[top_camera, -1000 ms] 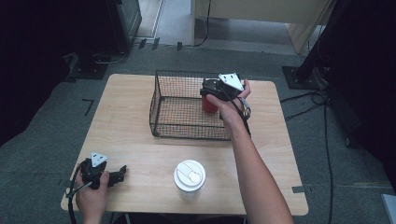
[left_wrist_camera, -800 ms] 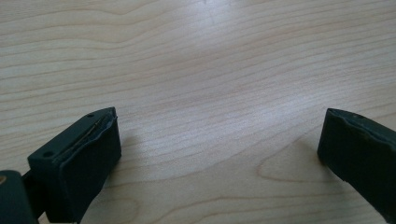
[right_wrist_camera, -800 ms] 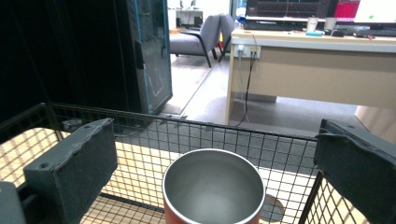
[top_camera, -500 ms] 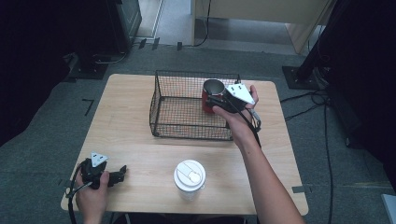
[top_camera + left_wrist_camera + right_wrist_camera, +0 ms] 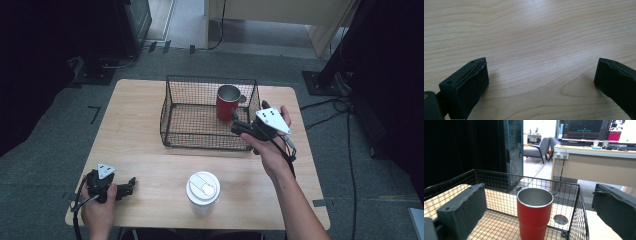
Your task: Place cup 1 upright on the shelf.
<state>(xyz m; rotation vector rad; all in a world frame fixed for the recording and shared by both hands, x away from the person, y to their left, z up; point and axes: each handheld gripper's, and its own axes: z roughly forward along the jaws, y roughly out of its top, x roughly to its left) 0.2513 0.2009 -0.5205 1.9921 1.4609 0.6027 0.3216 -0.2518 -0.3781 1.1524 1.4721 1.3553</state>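
red metal tumbler stands in the black wire basket; right tool released beside it, left tool released. next: reach for the white-lidded cup.

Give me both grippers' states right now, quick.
Left gripper: open, holding nothing, low over the bare table.
Right gripper: open, holding nothing, apart from the red cup that stands in the wire basket.

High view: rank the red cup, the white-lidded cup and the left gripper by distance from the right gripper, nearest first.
1. Red cup: upright in the wire basket, just beyond the right gripper.
2. White-lidded cup: near table edge, middle.
3. Left gripper: near-left corner, resting on the table.
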